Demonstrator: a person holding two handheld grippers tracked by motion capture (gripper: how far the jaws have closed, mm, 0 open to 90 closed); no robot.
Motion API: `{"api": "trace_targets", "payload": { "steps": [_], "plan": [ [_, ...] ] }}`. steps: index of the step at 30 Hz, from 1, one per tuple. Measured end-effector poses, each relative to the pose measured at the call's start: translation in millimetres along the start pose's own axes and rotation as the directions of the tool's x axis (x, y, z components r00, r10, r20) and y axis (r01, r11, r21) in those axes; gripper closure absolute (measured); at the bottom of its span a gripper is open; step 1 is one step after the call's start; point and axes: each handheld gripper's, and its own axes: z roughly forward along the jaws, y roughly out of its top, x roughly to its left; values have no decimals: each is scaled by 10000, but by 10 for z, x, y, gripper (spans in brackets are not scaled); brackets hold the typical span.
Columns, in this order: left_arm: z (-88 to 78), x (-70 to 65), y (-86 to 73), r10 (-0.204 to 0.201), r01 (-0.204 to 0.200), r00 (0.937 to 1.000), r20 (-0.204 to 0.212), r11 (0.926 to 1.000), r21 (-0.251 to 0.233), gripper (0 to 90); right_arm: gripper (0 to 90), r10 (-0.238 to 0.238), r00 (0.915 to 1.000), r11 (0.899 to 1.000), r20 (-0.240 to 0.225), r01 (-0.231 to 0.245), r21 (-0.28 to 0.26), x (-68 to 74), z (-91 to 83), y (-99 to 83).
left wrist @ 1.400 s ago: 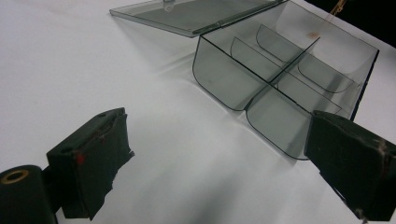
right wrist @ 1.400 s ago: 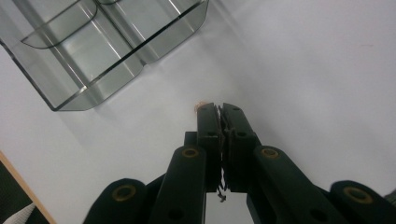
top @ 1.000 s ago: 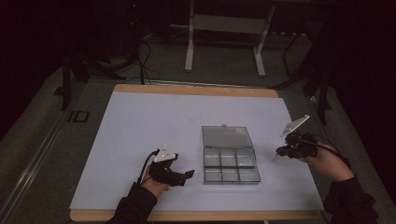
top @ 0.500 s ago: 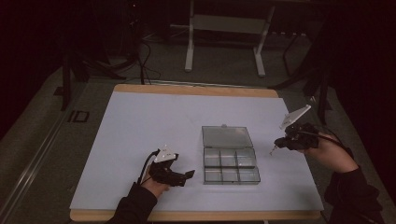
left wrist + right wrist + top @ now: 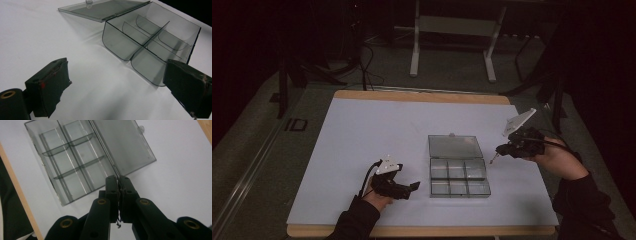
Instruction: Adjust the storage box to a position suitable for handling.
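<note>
Box [image 5: 459, 172] lies open and empty on the worktop [image 5: 362, 135], left gripper [image 5: 411, 187] released beside it, right gripper [image 5: 493, 159] clenched on nothing visible, filling not yet begun.

A wooden table [image 5: 422, 96] stands here, its pale edge showing along the far and near sides, and a large white sheet [image 5: 377, 135] covers nearly the whole top. Directly on the sheet lies a clear smoky plastic organiser box [image 5: 459, 178] with six compartments, all bare, its lid [image 5: 455, 146] swung flat open onto the sheet on the far side. The box sits between the two claws: just to the right of the left gripper [image 5: 414, 187], and below and left of the raised right gripper [image 5: 492, 161].
</note>
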Motion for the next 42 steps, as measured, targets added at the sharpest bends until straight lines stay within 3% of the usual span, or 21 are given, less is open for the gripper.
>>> {"api": "trace_targets", "payload": {
  "steps": [7, 13, 22, 42],
  "plan": [
    [-10, 8, -3, 4, -4, 10000, -43, 10000, -30, 72, 870, -586, 9974, 9983, -414, 588, 24, 64, 114, 76],
    [-10, 12, -6, -20, 20, 10000, -25, 10000, -36, 72, 870, -757, 9949, 9968, -671, 772, 196, 91, 262, 104],
    [-9, 9, -8, -4, 4, 10000, -19, 10000, -48, 72, 870, -772, 9922, 9936, -974, 846, 746, 118, 537, 126],
    [-15, 4, -19, 151, -150, 9999, 69, 9999, -77, 72, 870, -612, 9865, 9880, -1519, 816, 1315, 162, 1049, 66]
  ]
}}
